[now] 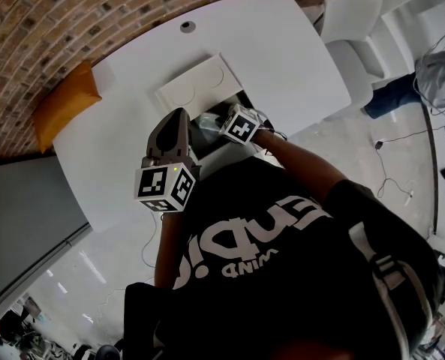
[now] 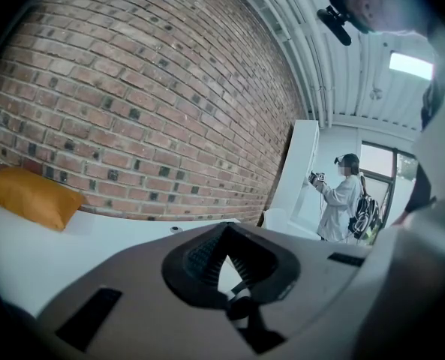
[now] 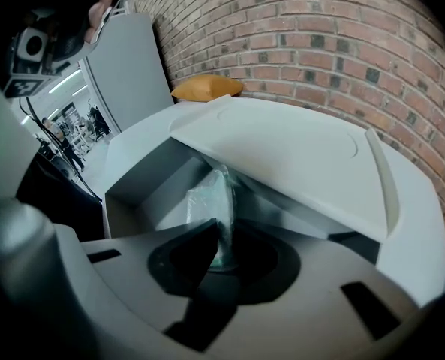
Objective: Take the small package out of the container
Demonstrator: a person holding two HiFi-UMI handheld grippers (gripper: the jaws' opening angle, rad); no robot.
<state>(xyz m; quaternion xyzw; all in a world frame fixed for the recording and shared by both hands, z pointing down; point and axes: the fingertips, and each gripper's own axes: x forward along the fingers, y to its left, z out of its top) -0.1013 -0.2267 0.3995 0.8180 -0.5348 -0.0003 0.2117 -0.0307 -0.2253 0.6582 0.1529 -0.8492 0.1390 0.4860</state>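
Observation:
A grey container [image 1: 220,153] stands on the white table [image 1: 282,58] near its front edge, with its white lid [image 1: 196,87] lying open behind it. In the right gripper view the small package [image 3: 211,199], a clear plastic bag with pale green contents, stands upright inside the container [image 3: 143,177] under the lid [image 3: 297,152]. My right gripper [image 3: 218,247] points steeply down into the box with its jaws pinching the package's lower end. My left gripper [image 1: 180,115] hovers just left of the container, and in its own view this left gripper [image 2: 224,265] is open with nothing between its ribbed pads.
An orange cushion [image 1: 64,103] lies at the table's far left corner against the brick wall [image 2: 132,96]. A round grommet [image 1: 187,27] sits at the table's back. A white chair [image 1: 350,28] stands to the right, with cables [image 1: 391,172] on the floor. A person [image 2: 346,197] stands far off.

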